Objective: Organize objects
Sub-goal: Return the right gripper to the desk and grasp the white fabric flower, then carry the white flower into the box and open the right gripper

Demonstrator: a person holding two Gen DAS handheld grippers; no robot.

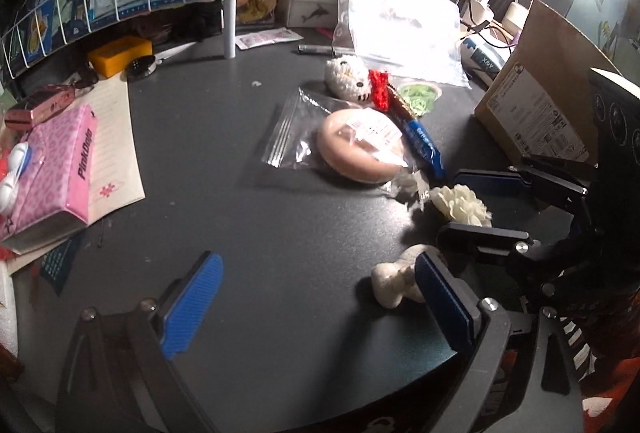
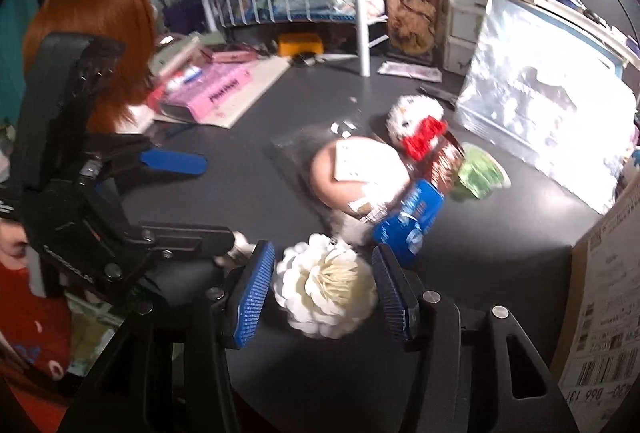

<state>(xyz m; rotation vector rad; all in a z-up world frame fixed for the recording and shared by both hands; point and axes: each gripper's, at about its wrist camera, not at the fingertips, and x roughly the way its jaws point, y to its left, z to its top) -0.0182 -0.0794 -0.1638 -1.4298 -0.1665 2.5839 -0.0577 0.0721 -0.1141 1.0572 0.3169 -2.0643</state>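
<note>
White flower [image 2: 326, 287] between right tongs [image 2: 324, 293], seemingly untouched, snack packet [image 2: 408, 217] just beyond

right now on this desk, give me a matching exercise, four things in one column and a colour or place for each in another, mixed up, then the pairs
Things:
1. white flower
2. crochet cat head
3. tissue pack
4. cardboard box

Colour or place:
A. pink, lying at the left of the desk in the left wrist view
B. between the open jaws of the right hand-held gripper
C. brown, with printed labels, at the right edge
D. white with a red bow, beside a clear bag

Pairs: 1-B, 2-D, 3-A, 4-C
</note>
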